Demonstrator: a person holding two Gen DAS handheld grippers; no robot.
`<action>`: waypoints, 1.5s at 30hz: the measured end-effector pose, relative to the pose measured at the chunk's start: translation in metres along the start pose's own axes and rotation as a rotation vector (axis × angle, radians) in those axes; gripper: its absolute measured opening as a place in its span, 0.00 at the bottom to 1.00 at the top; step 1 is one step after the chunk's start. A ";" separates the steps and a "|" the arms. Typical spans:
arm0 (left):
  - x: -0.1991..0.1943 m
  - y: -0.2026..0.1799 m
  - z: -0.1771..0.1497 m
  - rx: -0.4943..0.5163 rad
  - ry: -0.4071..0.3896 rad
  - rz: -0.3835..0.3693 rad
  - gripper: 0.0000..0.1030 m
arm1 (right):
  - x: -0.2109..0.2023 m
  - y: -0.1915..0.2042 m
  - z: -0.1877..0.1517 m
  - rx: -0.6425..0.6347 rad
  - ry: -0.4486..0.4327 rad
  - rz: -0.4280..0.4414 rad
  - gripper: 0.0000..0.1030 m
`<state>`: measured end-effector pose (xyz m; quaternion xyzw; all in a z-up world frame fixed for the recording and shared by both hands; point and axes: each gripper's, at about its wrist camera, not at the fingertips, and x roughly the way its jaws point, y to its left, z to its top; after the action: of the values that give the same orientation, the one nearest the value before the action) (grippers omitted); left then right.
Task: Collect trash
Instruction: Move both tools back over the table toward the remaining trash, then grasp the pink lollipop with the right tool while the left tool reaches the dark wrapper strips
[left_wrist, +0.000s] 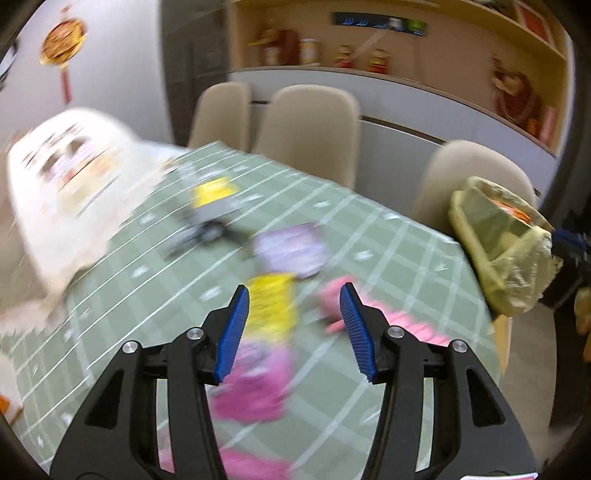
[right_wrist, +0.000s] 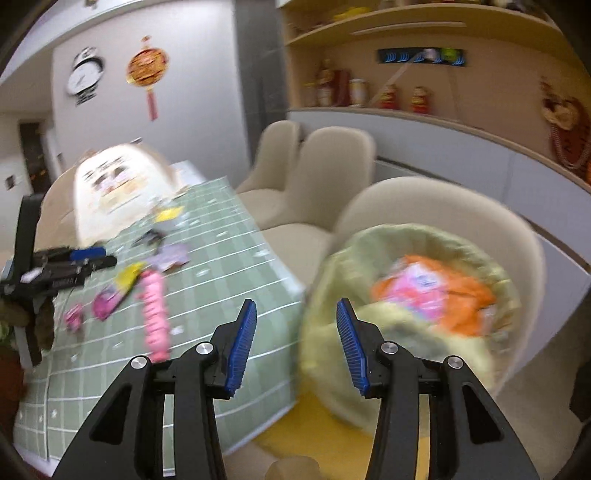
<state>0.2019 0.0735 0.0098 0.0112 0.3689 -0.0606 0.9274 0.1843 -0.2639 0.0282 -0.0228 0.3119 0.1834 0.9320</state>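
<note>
On the green checked surface (right_wrist: 229, 266), a long pink wrapper (right_wrist: 155, 314) lies lengthwise, pointing toward the near edge. Left tool (left_wrist: 294, 295) hovers above it, spread and empty. Right tool (right_wrist: 296, 308), also spread and empty, is beside the lined bin (right_wrist: 332, 280), off the surface's corner.

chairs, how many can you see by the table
3, all on the table's far side: one farthest, one beside it, and the nearest behind the trash bag. Others may be hidden.

Tablecloth (left_wrist: 388, 266) is showing pale green with a white grid. Wrappers are showing pink (right_wrist: 155, 314), yellow (left_wrist: 273, 306), lilac (left_wrist: 291, 251) and magenta (left_wrist: 255, 384). Bag (right_wrist: 399, 332) is showing yellowish green, holding orange packaging (right_wrist: 461, 295) (blurred). Gripper pads (left_wrist: 232, 332) are showing blue.
</note>
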 end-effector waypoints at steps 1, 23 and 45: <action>-0.003 0.010 -0.004 -0.015 0.004 0.003 0.48 | 0.004 0.010 -0.002 -0.008 0.005 0.008 0.42; 0.006 0.150 -0.017 -0.230 0.117 0.061 0.52 | 0.090 0.239 -0.024 -0.374 0.199 0.336 0.53; 0.022 0.110 -0.029 -0.101 0.168 0.020 0.52 | 0.072 0.209 -0.038 -0.276 0.190 0.353 0.19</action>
<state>0.2110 0.1821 -0.0286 -0.0268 0.4476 -0.0315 0.8933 0.1412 -0.0515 -0.0302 -0.1125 0.3692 0.3812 0.8401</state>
